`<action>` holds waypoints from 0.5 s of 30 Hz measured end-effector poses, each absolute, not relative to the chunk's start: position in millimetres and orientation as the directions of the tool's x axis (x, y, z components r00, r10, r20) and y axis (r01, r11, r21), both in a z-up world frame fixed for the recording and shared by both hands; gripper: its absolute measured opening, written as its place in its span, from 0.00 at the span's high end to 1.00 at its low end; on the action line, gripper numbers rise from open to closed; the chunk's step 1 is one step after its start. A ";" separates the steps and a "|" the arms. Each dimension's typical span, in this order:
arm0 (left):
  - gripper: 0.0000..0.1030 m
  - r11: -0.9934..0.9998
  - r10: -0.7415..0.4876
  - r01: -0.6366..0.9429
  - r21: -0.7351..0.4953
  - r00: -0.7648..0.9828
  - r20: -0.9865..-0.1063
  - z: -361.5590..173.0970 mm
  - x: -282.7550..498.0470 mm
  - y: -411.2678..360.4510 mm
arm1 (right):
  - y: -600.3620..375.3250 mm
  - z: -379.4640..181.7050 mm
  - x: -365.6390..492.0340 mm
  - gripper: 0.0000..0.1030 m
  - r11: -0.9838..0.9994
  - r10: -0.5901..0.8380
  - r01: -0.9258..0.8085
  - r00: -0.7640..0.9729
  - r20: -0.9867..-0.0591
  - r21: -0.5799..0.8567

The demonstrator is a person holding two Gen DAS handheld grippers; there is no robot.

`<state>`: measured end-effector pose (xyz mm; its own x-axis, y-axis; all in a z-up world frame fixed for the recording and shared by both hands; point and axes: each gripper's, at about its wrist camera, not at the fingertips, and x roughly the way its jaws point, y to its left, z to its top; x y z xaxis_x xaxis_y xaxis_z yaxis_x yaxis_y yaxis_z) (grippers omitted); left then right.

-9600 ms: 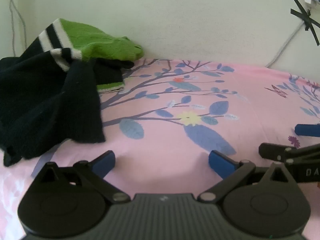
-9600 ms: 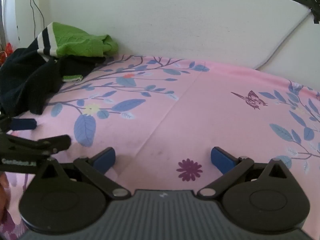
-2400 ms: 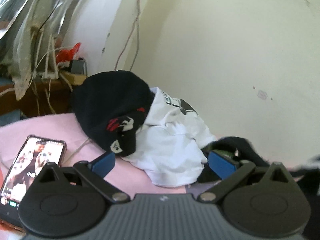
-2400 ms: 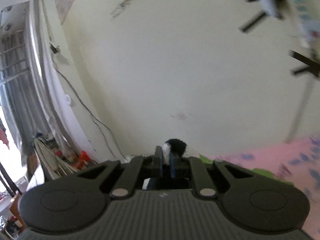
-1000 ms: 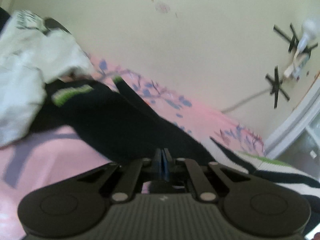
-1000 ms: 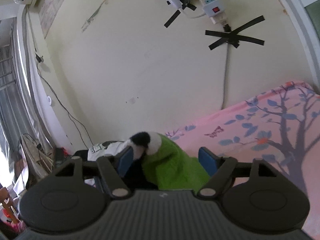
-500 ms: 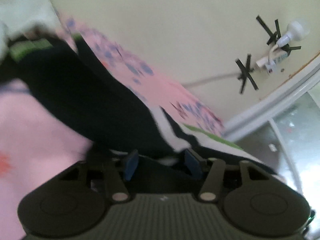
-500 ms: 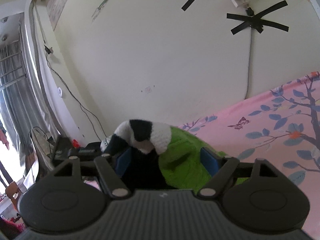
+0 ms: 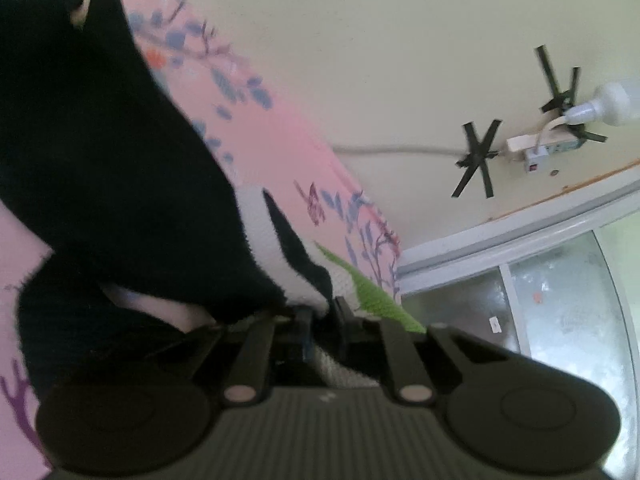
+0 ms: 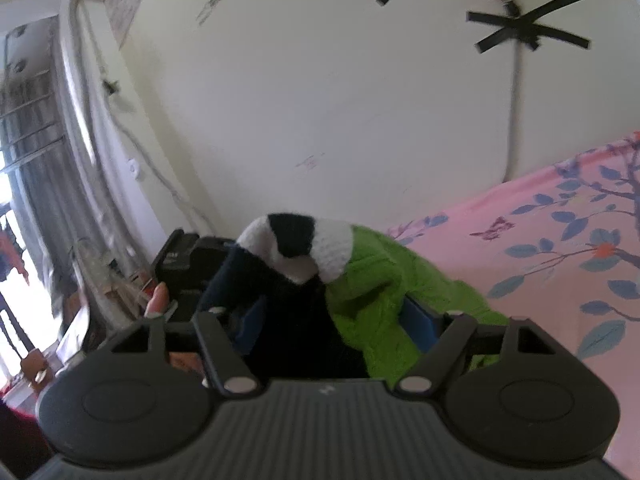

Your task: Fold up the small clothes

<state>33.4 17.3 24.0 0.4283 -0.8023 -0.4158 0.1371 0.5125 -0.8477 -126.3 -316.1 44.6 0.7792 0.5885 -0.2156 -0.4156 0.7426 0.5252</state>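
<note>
A small knitted sweater, black and green with white stripes, is lifted over the pink floral bed sheet (image 9: 276, 136). In the left wrist view its black part (image 9: 120, 184) hangs to the left. My left gripper (image 9: 322, 328) is shut on the sweater's striped edge. In the right wrist view the sweater (image 10: 372, 280) drapes between the fingers of my right gripper (image 10: 338, 320), which is open around the green and black cloth. The other gripper and a fingertip (image 10: 158, 298) show behind it at left.
The pink sheet (image 10: 560, 240) spreads to the right. A cream wall (image 10: 320, 100) with a taped cable and power strip (image 9: 540, 146) backs the bed. A window frame (image 9: 520, 240) is at right, curtains (image 10: 48, 168) and clutter at left.
My left gripper has closed on the sweater's striped edge; half a second ago its jaws were apart. The right gripper stays open around the cloth and both have tilted with the lifted sweater.
</note>
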 end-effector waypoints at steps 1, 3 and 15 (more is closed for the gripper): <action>0.90 0.517 -0.798 0.154 -0.842 0.444 -0.408 28.2 29.3 21.3 | -313.3 45.6 -126.6 0.30 0.731 0.613 -0.443 0.761 -0.213 0.519; 0.90 0.496 -0.804 0.183 -0.849 0.465 -0.370 36.6 20.8 33.0 | -306.5 47.8 -128.3 0.30 0.708 0.654 -0.495 0.729 -0.204 0.503; 0.90 0.543 -0.689 0.274 -0.794 0.685 -0.235 42.2 -114.2 186.9 | -252.6 51.7 -125.6 0.23 0.579 0.815 -0.697 0.500 -0.293 0.422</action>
<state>-114.2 186.9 42.2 0.6852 -0.6893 -0.2353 0.2739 0.5432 -0.7937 -125.6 -252.6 51.7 0.5001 0.8150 -0.2926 -0.6975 0.5794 0.4217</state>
